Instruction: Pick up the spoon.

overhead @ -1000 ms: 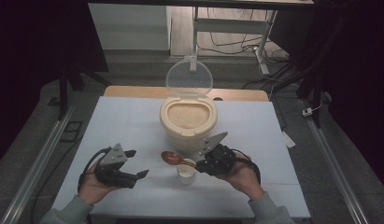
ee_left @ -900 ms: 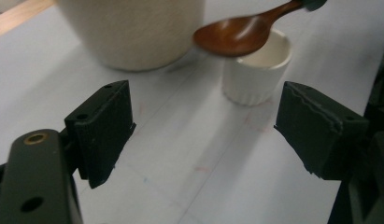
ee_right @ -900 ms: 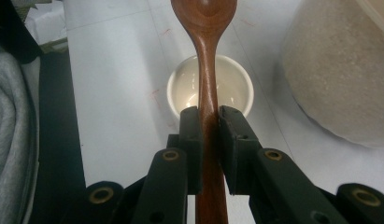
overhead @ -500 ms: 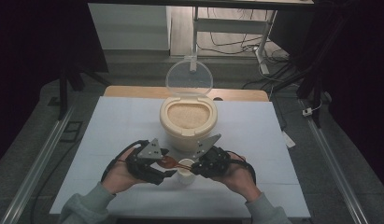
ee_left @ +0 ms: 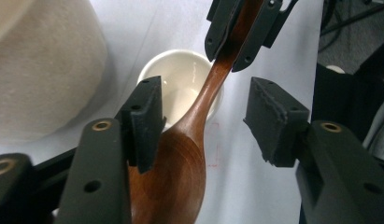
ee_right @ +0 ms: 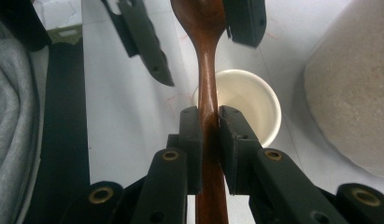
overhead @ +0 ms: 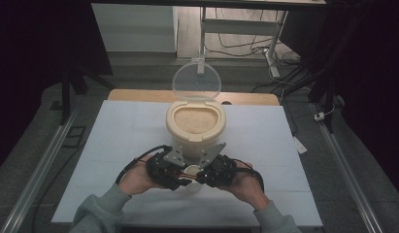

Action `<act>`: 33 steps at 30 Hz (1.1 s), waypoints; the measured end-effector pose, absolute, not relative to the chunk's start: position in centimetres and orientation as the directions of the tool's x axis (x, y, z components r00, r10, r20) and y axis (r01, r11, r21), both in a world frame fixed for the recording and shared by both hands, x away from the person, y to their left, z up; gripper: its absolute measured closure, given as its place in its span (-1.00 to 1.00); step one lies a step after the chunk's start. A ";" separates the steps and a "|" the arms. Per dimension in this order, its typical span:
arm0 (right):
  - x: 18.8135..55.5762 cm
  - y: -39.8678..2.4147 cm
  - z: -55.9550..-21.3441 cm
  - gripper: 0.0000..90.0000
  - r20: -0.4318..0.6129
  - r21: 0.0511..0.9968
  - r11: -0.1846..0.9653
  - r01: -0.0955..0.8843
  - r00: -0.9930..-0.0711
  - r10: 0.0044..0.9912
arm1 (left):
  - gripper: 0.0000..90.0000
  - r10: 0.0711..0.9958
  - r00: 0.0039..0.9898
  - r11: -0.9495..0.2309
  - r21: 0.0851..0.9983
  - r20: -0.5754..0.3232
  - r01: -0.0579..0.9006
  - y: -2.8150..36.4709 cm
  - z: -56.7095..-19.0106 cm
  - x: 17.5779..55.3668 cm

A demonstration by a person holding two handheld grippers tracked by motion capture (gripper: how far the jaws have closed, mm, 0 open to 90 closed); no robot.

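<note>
Left hand-held gripper (ee_left: 203, 121): jaws spread, straddling the bowl of the brown wooden spoon (ee_left: 180, 163) without clamping it. Right hand-held gripper (ee_right: 209, 140): clamped on the spoon's handle. Small white round cup (ee_right: 248, 105) sits on the white surface (overhead: 284, 145) beneath, between both.

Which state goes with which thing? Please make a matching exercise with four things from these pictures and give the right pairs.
Things:
1. spoon
2. cup
3. left gripper
4. rice bin

States:
A. open, jaws on both sides of the spoon's bowl
B. empty, on the table under the spoon
C. lid up, full of rice
D. clamped at the handle by the right gripper

Pairs: 1-D, 2-B, 3-A, 4-C
</note>
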State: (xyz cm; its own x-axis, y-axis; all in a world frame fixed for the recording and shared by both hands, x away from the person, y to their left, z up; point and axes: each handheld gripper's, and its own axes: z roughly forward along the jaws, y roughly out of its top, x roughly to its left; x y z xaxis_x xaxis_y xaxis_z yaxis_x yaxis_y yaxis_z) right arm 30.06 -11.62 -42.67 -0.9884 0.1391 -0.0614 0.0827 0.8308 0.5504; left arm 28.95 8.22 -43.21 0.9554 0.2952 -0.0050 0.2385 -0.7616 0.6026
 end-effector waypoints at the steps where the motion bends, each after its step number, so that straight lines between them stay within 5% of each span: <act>1: 30.0 -11.6 -42.7 0.77 -0.067 0.547 0.833 0.078 -0.988 0.136 | 0.07 0.293 0.956 -0.765 0.598 -0.009 0.240 8.2 -43.3 29.0; 15: 29.0 -11.2 -42.7 0.76 -0.135 0.537 0.842 -0.056 -0.991 0.020 | 0.62 0.205 0.977 -0.821 0.533 -0.057 0.204 7.5 -44.6 29.2; 24: 28.6 -11.0 -43.3 0.76 -0.126 0.503 0.859 -0.095 -0.991 -0.036 | 0.74 0.170 0.981 -0.834 0.516 -0.098 0.196 7.0 -45.4 29.0; 29: 29.2 -11.6 -43.1 0.69 -0.122 0.564 0.824 -0.054 -0.992 0.018 | 0.75 0.190 0.978 -0.824 0.529 -0.082 0.204 7.3 -45.2 29.1; 33: 30.0 -13.0 -42.2 0.43 -0.113 0.662 0.749 0.040 -0.982 0.152 | 0.75 0.227 0.972 -0.808 0.547 -0.057 0.221 7.7 -45.0 29.2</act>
